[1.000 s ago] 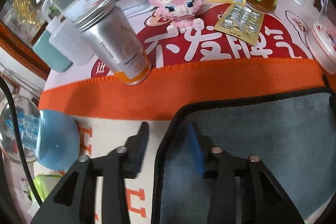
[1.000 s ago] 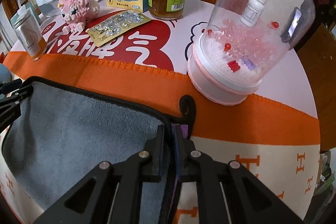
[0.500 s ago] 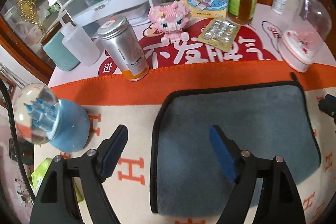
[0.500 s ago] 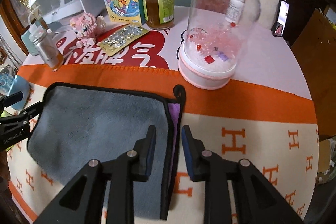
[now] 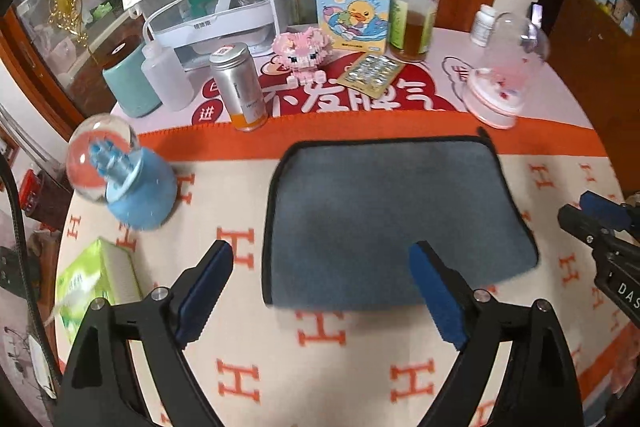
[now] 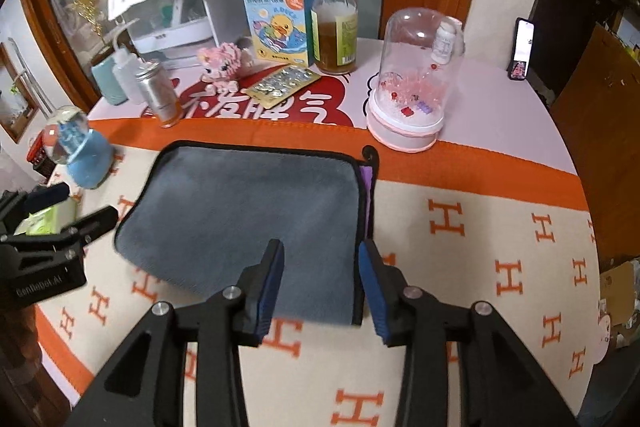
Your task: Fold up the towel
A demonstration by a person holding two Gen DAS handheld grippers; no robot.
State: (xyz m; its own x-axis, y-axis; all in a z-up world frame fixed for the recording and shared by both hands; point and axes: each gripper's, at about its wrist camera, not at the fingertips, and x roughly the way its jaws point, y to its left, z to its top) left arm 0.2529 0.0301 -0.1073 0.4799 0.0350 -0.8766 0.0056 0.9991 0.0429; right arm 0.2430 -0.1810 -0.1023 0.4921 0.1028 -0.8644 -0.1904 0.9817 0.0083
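Observation:
A grey towel (image 5: 384,211) with black edging lies folded flat on the orange-and-cream tablecloth; it also shows in the right wrist view (image 6: 248,211), with a purple underside strip at its right edge. My left gripper (image 5: 320,291) is open wide and empty, raised above the towel's near left edge. My right gripper (image 6: 322,279) is open and empty, above the towel's near right corner. Each gripper shows at the edge of the other's view.
Behind the towel stand a silver can (image 5: 240,87), a pink brick toy (image 5: 302,49), a blister pack (image 5: 370,75), a duck box (image 5: 352,11), a bottle (image 5: 414,23) and a pink glass dome (image 6: 416,83). A blue snow globe (image 5: 120,175) and green tissue pack (image 5: 94,287) sit left.
Both grippers let go of the towel's far corners, opened and drew back and up toward me. The towel stays folded on the cloth.

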